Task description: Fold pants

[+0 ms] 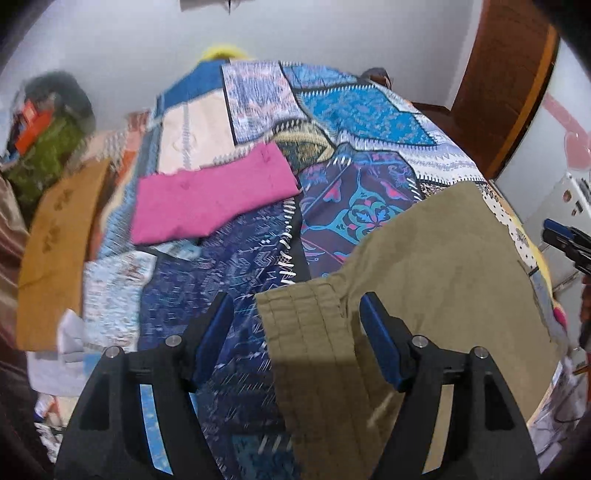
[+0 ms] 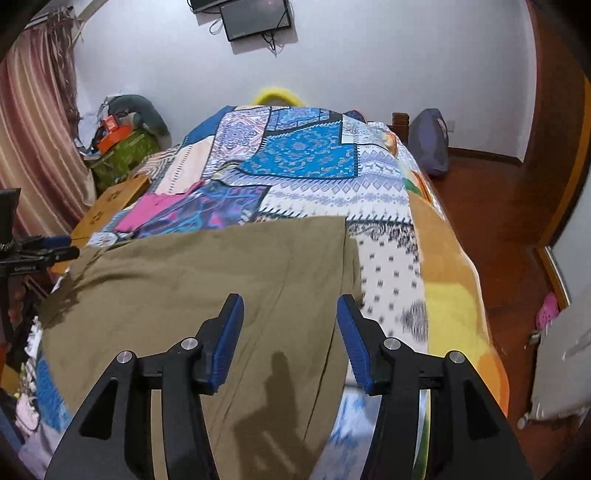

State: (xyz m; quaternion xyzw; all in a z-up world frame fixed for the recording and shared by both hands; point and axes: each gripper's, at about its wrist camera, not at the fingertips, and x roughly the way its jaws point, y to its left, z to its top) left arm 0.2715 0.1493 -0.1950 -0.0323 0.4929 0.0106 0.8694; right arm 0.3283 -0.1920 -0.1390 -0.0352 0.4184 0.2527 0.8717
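1. The bed fills both views. It is covered with a patchwork quilt in blue, white and purple; an orange and yellow blanket lies along its side at 3 o'clock in the right wrist view.
2. The room has white walls, a red-brown wooden floor and a striped curtain at 9 o'clock. A dark screen hangs on the wall at 12 o'clock. A green bag with an orange box on it stands beside the bed at 10 o'clock.
3. A pink cloth lies flat on the quilt at about 11 o'clock in the left wrist view, well apart from the pants. A brown board lies at 9 o'clock at the edge of the bed.
4. The pants, olive-brown, lie spread on the near part of the bed. The ribbed waistband shows in the left wrist view.
5. The left gripper hovers over the waistband edge, tilted down to the bed. Its jaws stand wide apart and hold nothing.
6. The right gripper is above the pants near their edge at 3 o'clock. Its jaws also stand apart, empty.
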